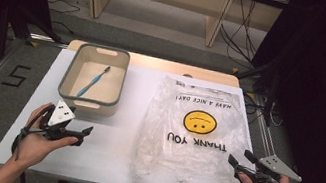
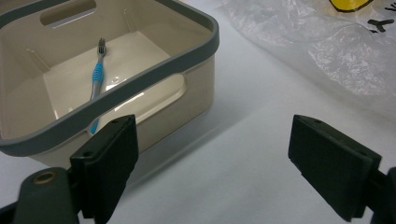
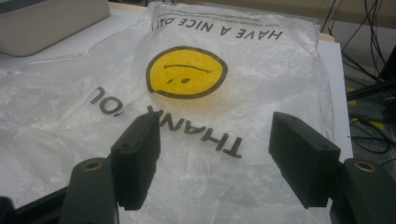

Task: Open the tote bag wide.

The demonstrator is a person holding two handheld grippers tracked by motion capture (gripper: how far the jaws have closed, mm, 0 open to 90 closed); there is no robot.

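Bag lying flat on worktop: thin, limp, slippery, v. light; pinch edge at 3 o'clock. Right claw wide, empty, hovering there. Left claw wide, empty.

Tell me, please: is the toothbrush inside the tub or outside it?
Inside. The blue toothbrush lies flat on the floor of the beige tub, within its grey rim; the left gripper view shows it there too.
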